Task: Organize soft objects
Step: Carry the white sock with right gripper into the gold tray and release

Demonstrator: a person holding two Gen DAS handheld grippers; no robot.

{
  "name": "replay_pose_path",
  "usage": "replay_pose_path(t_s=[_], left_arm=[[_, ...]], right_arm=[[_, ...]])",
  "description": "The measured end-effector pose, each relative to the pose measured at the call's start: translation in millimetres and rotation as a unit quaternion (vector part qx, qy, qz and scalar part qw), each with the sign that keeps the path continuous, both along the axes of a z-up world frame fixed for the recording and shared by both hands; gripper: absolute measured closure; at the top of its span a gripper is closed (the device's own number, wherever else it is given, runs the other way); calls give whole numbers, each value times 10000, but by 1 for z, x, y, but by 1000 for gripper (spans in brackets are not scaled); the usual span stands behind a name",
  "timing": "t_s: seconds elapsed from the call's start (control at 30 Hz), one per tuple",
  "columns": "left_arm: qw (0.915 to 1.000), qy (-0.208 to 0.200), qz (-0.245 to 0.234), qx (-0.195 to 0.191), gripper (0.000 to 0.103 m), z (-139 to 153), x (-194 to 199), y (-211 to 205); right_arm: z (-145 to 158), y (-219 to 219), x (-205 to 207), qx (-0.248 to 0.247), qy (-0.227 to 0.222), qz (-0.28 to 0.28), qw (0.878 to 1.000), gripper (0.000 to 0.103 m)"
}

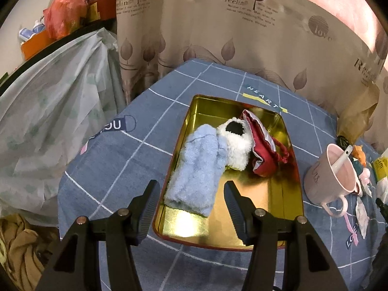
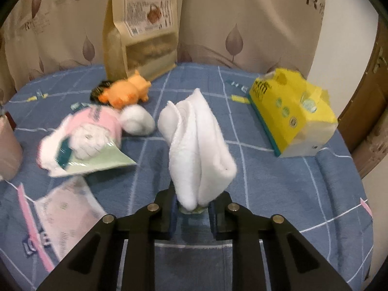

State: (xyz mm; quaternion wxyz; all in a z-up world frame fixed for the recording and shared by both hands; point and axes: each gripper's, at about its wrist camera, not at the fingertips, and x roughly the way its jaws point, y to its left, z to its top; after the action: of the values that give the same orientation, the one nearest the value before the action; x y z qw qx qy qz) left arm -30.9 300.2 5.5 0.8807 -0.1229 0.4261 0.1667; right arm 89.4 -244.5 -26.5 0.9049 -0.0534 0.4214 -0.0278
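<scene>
Motion-blurred pink plush packet (image 2: 82, 140); mug (image 2: 8, 150) cut off at left edge.

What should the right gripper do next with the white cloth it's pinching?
Probably carry it to the gold tin tray. The right gripper is shut on the folded white cloth, and the tray already holds a blue sock, with bare room near its front.

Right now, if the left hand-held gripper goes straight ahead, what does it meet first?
Probably the light blue fluffy cloth in the gold tin tray; the open left hand-held gripper straddles its near end, though depth is unclear.
</scene>
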Motion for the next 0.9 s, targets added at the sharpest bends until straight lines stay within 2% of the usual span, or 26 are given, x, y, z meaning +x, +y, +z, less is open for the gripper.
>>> replay_pose_path(t_s=[0.2, 0.37, 0.5, 0.67, 0.9], left_arm=[[9999, -37, 154, -2, 47, 1, -3, 6], [9995, -45, 321, 11, 47, 2, -5, 11], [9990, -75, 446, 11, 47, 5, -10, 16], [9979, -156, 629, -74, 47, 8, -16, 27], [9959, -191, 862, -188, 47, 10, -20, 39]], right_arm=[[42, 39, -6, 158, -389, 402, 9983, 84], [78, 108, -15, 159, -680, 1295, 9891, 84], [93, 172, -27, 241, -713, 2091, 9750, 84], [94, 252, -47, 358, -543, 2978, 9524, 84], [68, 341, -63, 430, -86, 3838, 9224, 84]])
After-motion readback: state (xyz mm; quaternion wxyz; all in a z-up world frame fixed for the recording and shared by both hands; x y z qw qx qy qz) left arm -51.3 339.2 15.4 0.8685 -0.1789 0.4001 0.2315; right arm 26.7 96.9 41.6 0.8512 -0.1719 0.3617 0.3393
